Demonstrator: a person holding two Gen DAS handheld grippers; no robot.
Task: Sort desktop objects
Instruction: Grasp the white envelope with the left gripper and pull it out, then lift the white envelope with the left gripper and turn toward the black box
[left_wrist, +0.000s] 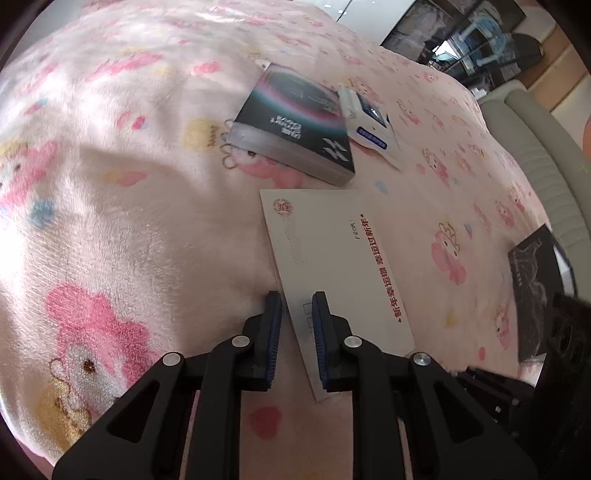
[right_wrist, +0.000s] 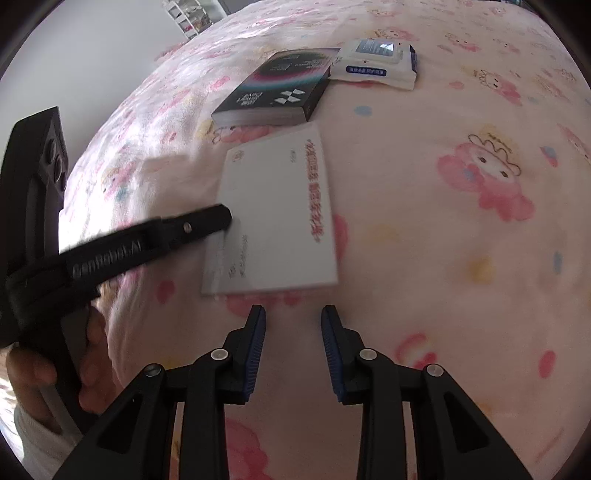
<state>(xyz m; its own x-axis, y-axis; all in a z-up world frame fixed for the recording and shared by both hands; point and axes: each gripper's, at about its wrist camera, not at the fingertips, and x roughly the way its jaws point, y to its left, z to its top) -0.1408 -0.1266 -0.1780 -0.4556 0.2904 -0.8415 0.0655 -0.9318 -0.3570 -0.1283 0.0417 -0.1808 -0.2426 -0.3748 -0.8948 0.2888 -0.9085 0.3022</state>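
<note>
A white envelope (left_wrist: 332, 269) with red print lies flat on the pink cartoon blanket; it also shows in the right wrist view (right_wrist: 277, 218). My left gripper (left_wrist: 296, 301) is open, its jaws straddling the envelope's near left edge; in the right wrist view its black finger (right_wrist: 207, 221) rests at that edge. Beyond lie a dark book (left_wrist: 295, 125) (right_wrist: 275, 90) and a white wipes pack (left_wrist: 369, 122) (right_wrist: 375, 64). My right gripper (right_wrist: 293, 314) is open and empty, just short of the envelope's near edge.
A second dark book (left_wrist: 532, 288) lies at the blanket's right edge, beside a grey padded bed frame (left_wrist: 546, 155). The person's hand (right_wrist: 44, 373) holds the left gripper's handle. The blanket (right_wrist: 461, 258) spreads to the right.
</note>
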